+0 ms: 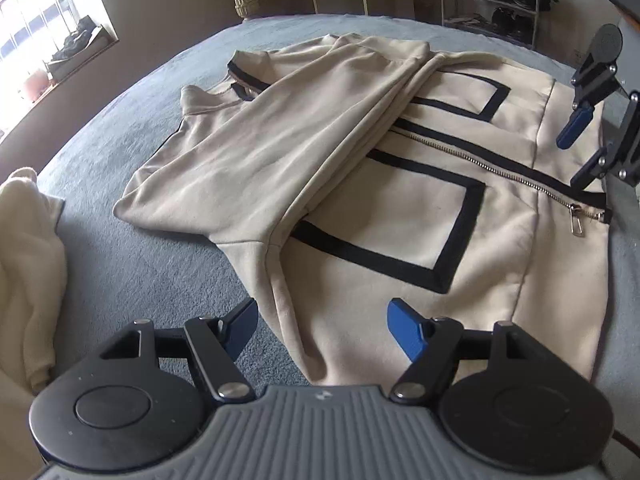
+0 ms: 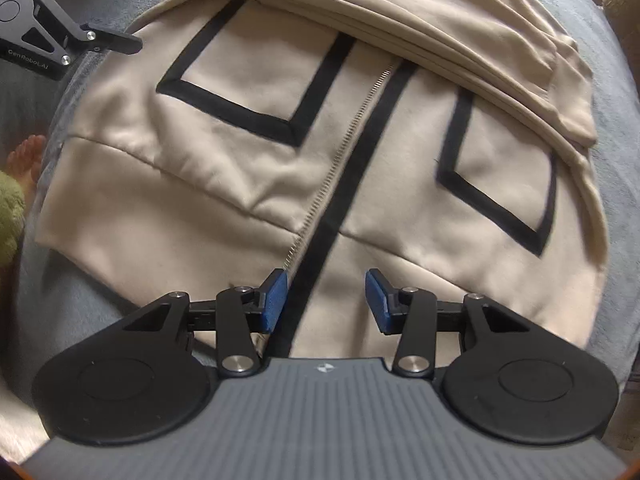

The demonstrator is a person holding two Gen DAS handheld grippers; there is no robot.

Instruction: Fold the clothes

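Plainly, both sets of jaws stand apart with nothing between them. The left gripper (image 1: pixel 322 330) hovers over the near corner of the beige zip-up jacket (image 1: pixel 400 200), one blue pad above the grey bedspread (image 1: pixel 152 264) and the other above the fabric, close to where a sleeve (image 1: pixel 256 152) that is folded across the chest meets the body. The right gripper (image 2: pixel 326 300) points steeply down at the hem, its pads straddling the bottom of the zipper (image 2: pixel 348 140) and the black trim beside it without pressing on the cloth.

The jacket lies front-up on the bed, zipped, with the sleeves brought across its upper half and two black-outlined pockets (image 2: pixel 248 80) showing below. Its hem end lies under the right gripper, its collar end further away.

The step in hand looks like taking hold of the bottom edge to fold the body up over the sleeves. To do it well, each gripper should likely pinch the hem near an outer corner rather than at the zipper, catching both the front and back layers. Lifting the two corners together and level should keep the fold line straight; a one-sided pull would likely skew the body and disturb the sleeves.

A cream fleece garment (image 1: pixel 28 264) sits bunched at the bed's edge, well apart from the jacket, and a shoe rack (image 1: pixel 496 4) stands by the far wall.
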